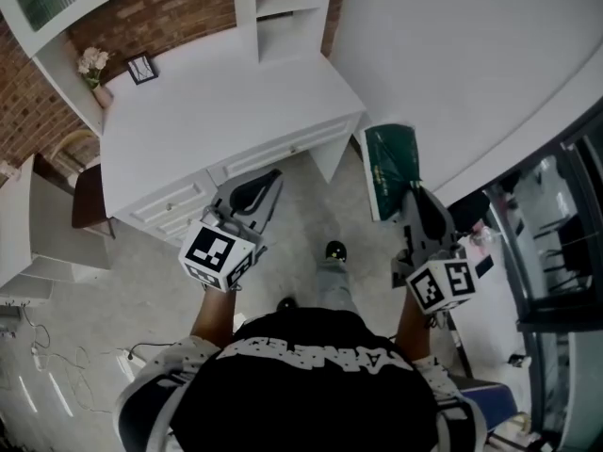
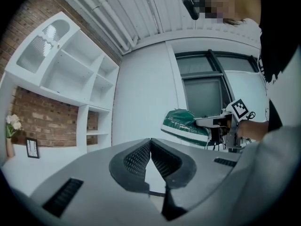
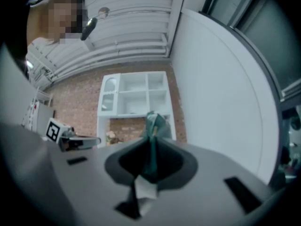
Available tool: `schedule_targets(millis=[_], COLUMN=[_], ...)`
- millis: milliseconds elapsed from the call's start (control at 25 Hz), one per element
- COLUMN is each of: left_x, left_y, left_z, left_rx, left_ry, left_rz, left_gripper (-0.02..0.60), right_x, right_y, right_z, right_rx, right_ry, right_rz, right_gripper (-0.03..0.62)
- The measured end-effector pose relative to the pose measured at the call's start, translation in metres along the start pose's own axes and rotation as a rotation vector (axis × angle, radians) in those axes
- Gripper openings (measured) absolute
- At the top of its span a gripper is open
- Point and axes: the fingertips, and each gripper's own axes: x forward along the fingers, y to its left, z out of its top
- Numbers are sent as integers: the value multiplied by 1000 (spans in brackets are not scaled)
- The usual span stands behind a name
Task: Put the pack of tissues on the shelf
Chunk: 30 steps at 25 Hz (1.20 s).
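Clamped edge-on in the right hand-held gripper (image 3: 151, 157), the flat green plastic pack of tissues (image 3: 153, 124) is held aloft, well apart from the white open shelf unit (image 3: 134, 95). The left hand-held gripper (image 2: 150, 147) is closed and empty. A firm grip should be kept until a free compartment is reached.

Head view: the camera sits above the person's shoulders and faces steeply down onto the left gripper (image 1: 268, 185), the right gripper (image 1: 415, 194), a white desk (image 1: 217, 111) and the floor (image 1: 122, 290).

Left gripper view: the camera rides close behind its own jaws. It faces a white shelf unit (image 2: 80, 74) on a brick wall (image 2: 44, 121), with the right gripper and its green pack of tissues (image 2: 186, 124) near at right.

Right gripper view: the camera rides close behind its jaws and seems tilted upward, though the picture is soft. It faces the same shelf unit and wall from farther off, and the left gripper shows at left.
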Motion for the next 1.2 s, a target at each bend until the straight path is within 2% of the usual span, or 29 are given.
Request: schedule_targets(millis=[320, 800, 1200], left_x=[19, 87, 139], left_y=[34, 61, 63], left_z=[0, 5, 12], left_rx=[26, 58, 93], left_ry=[16, 32, 65], left_rz=[120, 193, 224], left_gripper=[35, 35, 35], right_x=[61, 133, 164], right_y=[-16, -67, -109], right_z=[-2, -1, 3], right_rx=[10, 40, 77], right_ry=[1, 1, -8], right_rz=[112, 201, 255], right_gripper=[78, 77, 75])
